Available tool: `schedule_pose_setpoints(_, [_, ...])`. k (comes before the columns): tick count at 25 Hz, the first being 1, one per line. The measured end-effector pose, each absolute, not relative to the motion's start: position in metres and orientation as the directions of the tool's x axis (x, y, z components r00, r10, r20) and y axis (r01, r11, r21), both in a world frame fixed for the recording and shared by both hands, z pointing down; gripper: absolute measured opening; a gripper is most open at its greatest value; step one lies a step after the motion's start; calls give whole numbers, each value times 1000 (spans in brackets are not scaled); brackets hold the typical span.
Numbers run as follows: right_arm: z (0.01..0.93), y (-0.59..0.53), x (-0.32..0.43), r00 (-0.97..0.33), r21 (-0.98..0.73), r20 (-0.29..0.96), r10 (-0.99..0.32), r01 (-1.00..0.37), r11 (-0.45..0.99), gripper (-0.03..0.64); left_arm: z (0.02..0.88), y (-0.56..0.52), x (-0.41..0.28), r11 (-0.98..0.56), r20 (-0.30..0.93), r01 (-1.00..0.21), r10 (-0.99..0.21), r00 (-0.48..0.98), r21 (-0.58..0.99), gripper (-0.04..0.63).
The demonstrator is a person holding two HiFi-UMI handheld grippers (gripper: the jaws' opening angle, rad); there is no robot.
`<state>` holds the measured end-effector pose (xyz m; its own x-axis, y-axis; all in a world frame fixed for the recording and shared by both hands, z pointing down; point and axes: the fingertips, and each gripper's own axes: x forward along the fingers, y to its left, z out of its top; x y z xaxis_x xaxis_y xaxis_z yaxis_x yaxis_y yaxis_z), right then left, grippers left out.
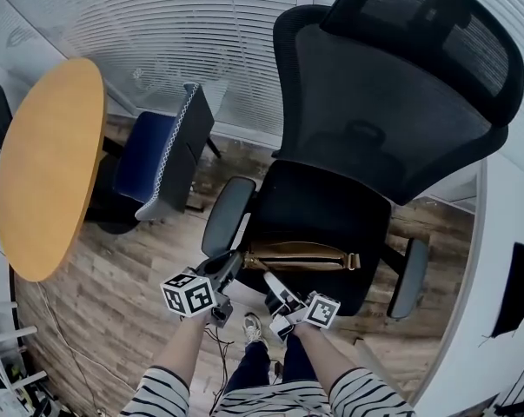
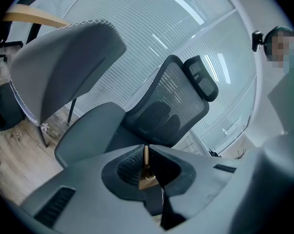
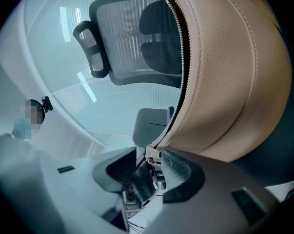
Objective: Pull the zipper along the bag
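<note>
A tan leather bag (image 1: 301, 255) lies across the seat of a black office chair (image 1: 331, 207). My left gripper (image 1: 234, 268) is at the bag's left end. In the left gripper view its jaws (image 2: 146, 156) are shut on a thin tan tab (image 2: 147, 181) of the bag. My right gripper (image 1: 277, 295) is at the bag's near side, just to the right. In the right gripper view the bag (image 3: 225, 72) fills the upper right, its zipper (image 3: 182, 67) running down to the metal slider (image 3: 152, 154). The slider sits between the right gripper's (image 3: 147, 159) open jaws.
The chair's mesh back (image 1: 401, 102) rises behind the bag, with armrests at left (image 1: 227, 215) and right (image 1: 409, 276). A round wooden table (image 1: 49, 163) and a blue chair with a grey back (image 1: 153, 155) stand to the left on the wood floor.
</note>
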<state>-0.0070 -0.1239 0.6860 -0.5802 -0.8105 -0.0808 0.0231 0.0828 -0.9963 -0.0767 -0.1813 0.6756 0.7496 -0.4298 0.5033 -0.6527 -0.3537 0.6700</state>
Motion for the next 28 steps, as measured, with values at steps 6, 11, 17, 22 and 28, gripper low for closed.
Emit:
schedule_pose_setpoints(6, [676,-127,-7,-583,-991,-131,-802,56,121,130,677,-180,-77,-369,517,-668,-433,739,646,49])
schedule_pose_setpoints(11, [671,-130,-13,-616,-986,-164,-771,83,143,121,678,-179,-78,-376,519,-672,-435,736,638,49])
schedule_pose_setpoints(17, [685,-138,-12,-622,-992,-118,-774,103,68,105,679,-179,-77,-393,520,-677,-438,733,622,49])
schedule_pose_setpoints(22, [690,-139,-16,-644,-996,-84,-760,72,49,49,679,-178,-78,-385,516,-679,-448,730,625,49])
schedule_pose_setpoints(28, [694,-137,-17,-667,-997,24,-745,-73,34,37,678,-178,-78,-388,518,-689,-462,720,612,49])
